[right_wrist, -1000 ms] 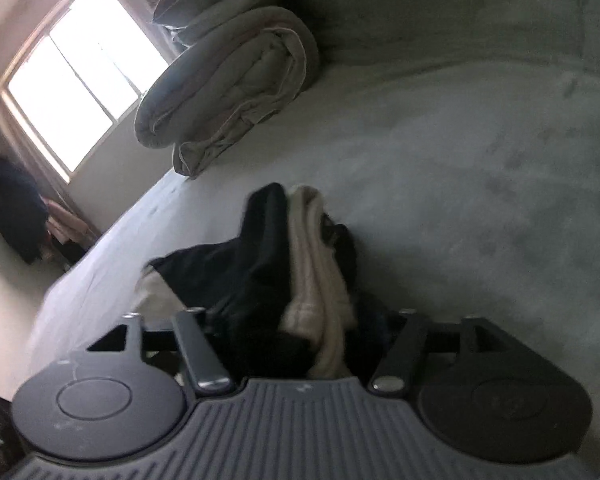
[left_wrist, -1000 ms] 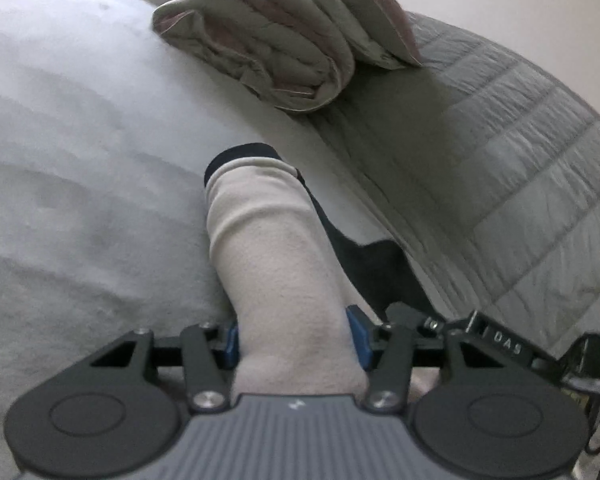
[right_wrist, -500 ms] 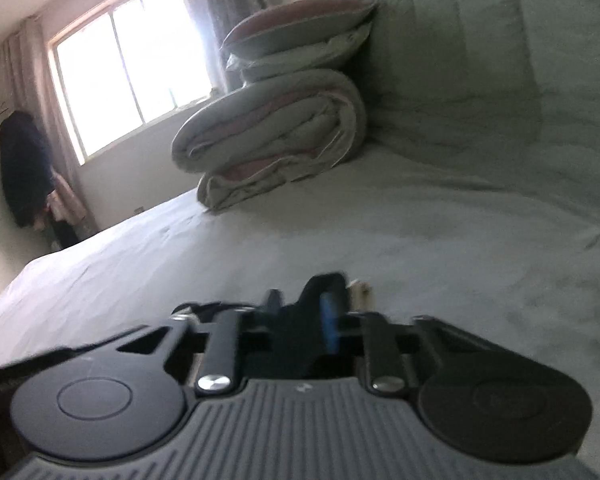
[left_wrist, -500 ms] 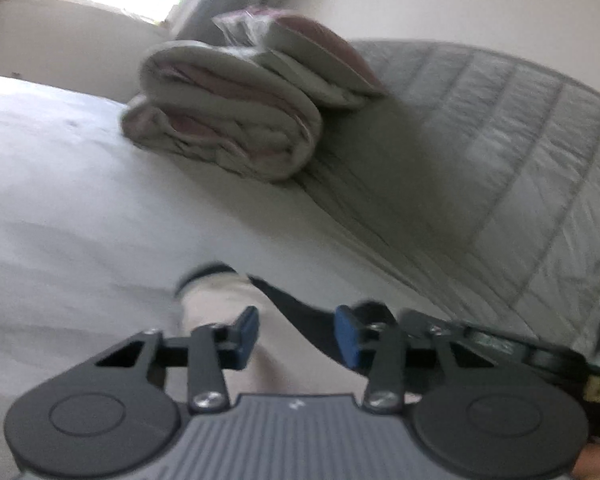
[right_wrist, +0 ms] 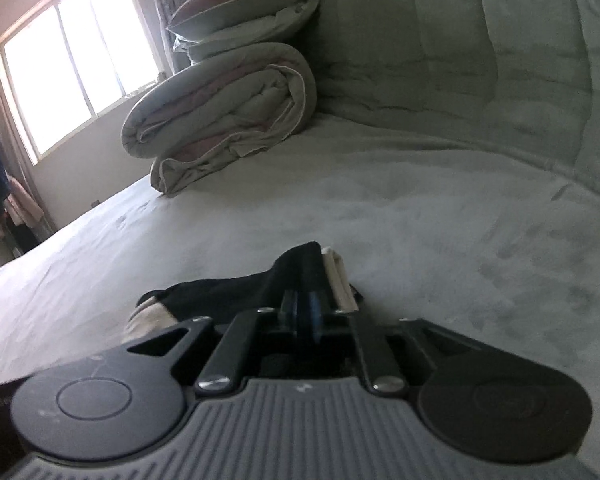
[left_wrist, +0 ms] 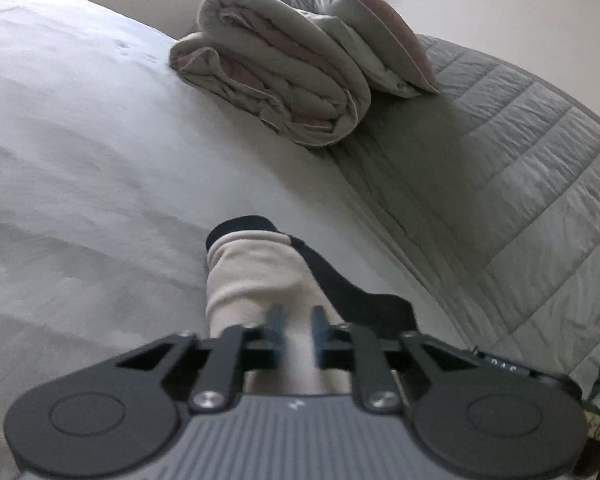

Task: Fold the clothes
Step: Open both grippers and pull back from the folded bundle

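Gripping a cream-and-black garment near the bed's headboard edge, your left gripper was closing on cream cloth, and your right gripper was pinched nearly shut on a black fold. Folding looked barely begun; the garment lay bunched.

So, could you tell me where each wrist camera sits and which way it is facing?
Left wrist: on the left gripper, looking over the bed toward the folded duvet; its jaws are closing with the garment between them.
Right wrist: on the right gripper, facing the window; jaws pinch the garment.
Shared: garment, duvet, bed. No hand shows.
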### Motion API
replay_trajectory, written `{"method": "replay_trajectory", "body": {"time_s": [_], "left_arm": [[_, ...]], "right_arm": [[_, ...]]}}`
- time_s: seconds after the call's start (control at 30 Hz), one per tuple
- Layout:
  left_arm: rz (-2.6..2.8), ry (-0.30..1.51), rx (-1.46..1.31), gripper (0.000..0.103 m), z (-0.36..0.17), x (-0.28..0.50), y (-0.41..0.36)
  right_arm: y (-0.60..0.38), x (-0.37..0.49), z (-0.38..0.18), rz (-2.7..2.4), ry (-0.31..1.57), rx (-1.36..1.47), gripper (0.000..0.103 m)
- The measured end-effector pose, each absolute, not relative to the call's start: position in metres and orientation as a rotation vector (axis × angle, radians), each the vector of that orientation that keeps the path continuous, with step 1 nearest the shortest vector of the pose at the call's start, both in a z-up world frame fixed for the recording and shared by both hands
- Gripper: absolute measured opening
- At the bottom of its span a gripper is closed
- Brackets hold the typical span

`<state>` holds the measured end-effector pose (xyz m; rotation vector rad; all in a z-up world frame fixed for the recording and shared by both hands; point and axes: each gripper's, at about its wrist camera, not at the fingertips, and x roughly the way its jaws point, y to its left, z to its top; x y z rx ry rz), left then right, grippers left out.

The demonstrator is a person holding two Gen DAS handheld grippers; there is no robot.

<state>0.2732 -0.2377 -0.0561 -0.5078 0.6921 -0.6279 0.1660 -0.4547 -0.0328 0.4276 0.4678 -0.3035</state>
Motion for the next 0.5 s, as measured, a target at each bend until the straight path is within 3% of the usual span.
{"method": "replay_trajectory", "body": {"time_s": [0.13, 0.2, 0.3, 0.5], "left_arm": [[-0.610, 0.745, -0.471, 0.041, -0.036, 0.255, -0.237], [-0.599, 0.782, -0.453, 0.047, -0.025, 0.248, -0.235], [-0.573, 0.826, -0.406, 0.061, -0.010, 0.235, -0.229], [-0.526, 0.916, -0.319, 0.061, 0.010, 0.207, -0.210]], "right_arm": [[-0.445, 0.153, -0.019, -0.307, 0.491, 0.410, 0.020], [-0.439, 0.145, -0.011, -0.306, 0.499, 0.398, 0.039], [-0.429, 0.128, 0.000, -0.300, 0.506, 0.377, 0.046], [-0.414, 0.100, 0.027, -0.267, 0.533, 0.366, 0.053]]}}
